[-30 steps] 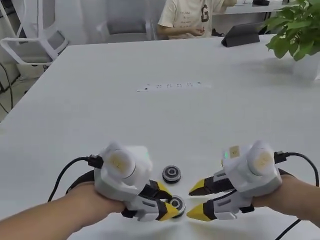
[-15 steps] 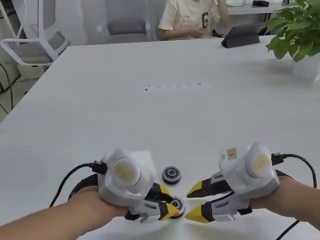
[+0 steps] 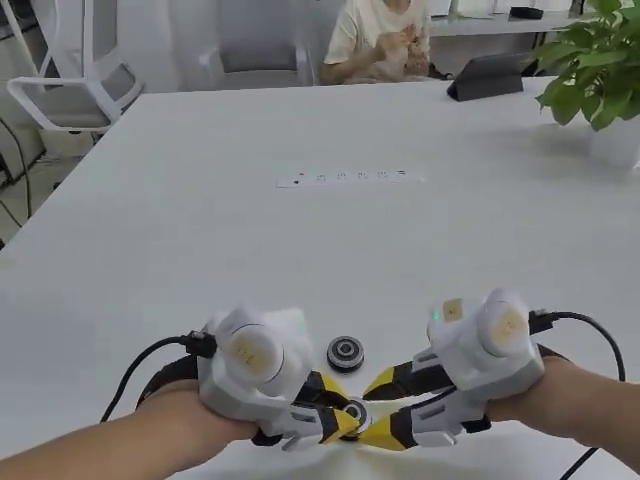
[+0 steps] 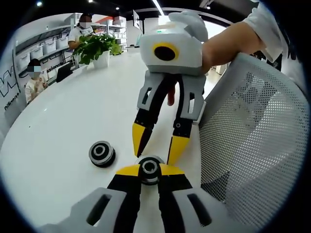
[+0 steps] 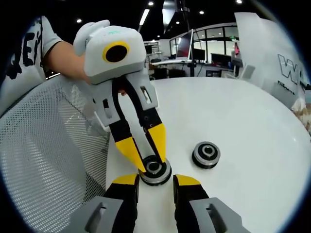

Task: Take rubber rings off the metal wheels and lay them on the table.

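A small metal wheel with a black rubber ring sits at the table's near edge, and my left gripper is shut on it. In the left gripper view the wheel is pinched between my yellow tips. My right gripper is open and comes in from the right, its jaws standing on either side of the same wheel. A second ringed wheel lies flat on the table just beyond, also seen as the second wheel to the right in the right gripper view.
The white table has a row of built-in sockets at its middle. A potted plant and a tablet stand at the far right. A person sits at the far side. A mesh chair back is close behind the near edge.
My right gripper has moved left until its open tips flank the wheel held by the left gripper. The left gripper and the second wheel have stayed put.
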The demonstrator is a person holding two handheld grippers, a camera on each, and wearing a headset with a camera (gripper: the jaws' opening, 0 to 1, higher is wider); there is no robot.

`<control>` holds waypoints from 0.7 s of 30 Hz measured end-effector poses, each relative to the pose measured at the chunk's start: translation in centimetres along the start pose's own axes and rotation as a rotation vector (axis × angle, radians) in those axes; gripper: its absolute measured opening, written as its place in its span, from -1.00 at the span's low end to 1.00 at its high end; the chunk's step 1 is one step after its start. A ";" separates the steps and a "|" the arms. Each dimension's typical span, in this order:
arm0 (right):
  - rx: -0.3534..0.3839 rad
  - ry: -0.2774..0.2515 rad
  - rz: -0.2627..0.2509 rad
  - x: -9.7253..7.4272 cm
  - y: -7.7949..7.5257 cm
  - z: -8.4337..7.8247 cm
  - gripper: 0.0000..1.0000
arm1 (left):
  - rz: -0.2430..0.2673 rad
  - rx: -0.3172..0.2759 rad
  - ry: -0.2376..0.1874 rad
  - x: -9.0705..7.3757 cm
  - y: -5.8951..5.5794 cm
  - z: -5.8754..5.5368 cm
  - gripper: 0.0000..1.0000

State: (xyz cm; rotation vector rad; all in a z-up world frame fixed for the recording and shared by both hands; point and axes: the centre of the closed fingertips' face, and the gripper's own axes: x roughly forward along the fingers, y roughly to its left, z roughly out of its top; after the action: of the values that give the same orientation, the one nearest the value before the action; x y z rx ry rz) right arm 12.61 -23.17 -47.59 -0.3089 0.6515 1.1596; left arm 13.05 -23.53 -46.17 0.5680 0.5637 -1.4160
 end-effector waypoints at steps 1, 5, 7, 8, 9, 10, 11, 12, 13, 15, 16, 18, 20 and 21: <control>-0.001 0.004 -0.001 0.1 0.0 -0.1 -0.48 | 0.000 0.000 -0.001 0.0 0.0 0.0 -0.85; -0.008 0.008 -0.002 0.3 0.0 -0.1 -0.48 | 0.003 0.001 -0.001 0.0 0.0 0.0 -0.85; -0.010 0.006 -0.002 0.4 0.1 -0.1 -0.49 | 0.003 0.001 -0.002 0.0 0.0 0.0 -0.85; -0.012 0.007 0.001 0.5 0.2 -0.1 -0.50 | 0.003 0.001 -0.003 0.0 -0.1 0.0 -0.85; -0.015 0.008 -0.003 0.5 0.2 -0.1 -0.50 | 0.003 0.001 -0.004 0.0 -0.1 0.0 -0.85; -0.016 0.006 -0.002 0.5 0.2 -0.1 -0.51 | 0.004 0.000 -0.005 0.0 -0.1 0.0 -0.85; -0.014 0.005 -0.004 0.4 0.2 -0.1 -0.51 | 0.005 0.000 -0.005 0.0 -0.1 0.0 -0.85; -0.014 0.003 -0.004 0.4 0.2 -0.1 -0.52 | 0.005 0.000 -0.005 0.0 -0.1 0.0 -0.85; -0.013 0.001 -0.005 0.3 0.2 -0.2 -0.52 | 0.005 -0.001 -0.005 0.0 -0.1 0.0 -0.85; -0.011 -0.002 -0.008 0.2 0.3 -0.2 -0.54 | 0.006 -0.001 -0.005 0.0 -0.1 0.0 -0.85; -0.011 -0.003 -0.009 0.1 0.3 -0.2 -0.54 | 0.006 -0.001 -0.005 0.0 -0.1 0.0 -0.85; -0.014 -0.003 -0.011 0.1 0.3 -0.2 -0.56 | 0.007 -0.001 -0.005 0.0 -0.1 0.0 -0.85; -0.017 -0.003 -0.013 0.0 0.3 -0.3 -0.58 | 0.008 0.000 -0.005 0.0 -0.1 0.0 -0.85; -0.016 -0.002 -0.014 -0.1 0.3 -0.3 -0.58 | 0.008 -0.001 -0.005 0.0 -0.1 0.0 -0.85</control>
State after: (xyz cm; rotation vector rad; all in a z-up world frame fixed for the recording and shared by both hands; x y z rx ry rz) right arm 12.23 -23.26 -47.75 -0.3252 0.6376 1.1521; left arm 12.95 -23.57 -46.19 0.5658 0.5572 -1.4088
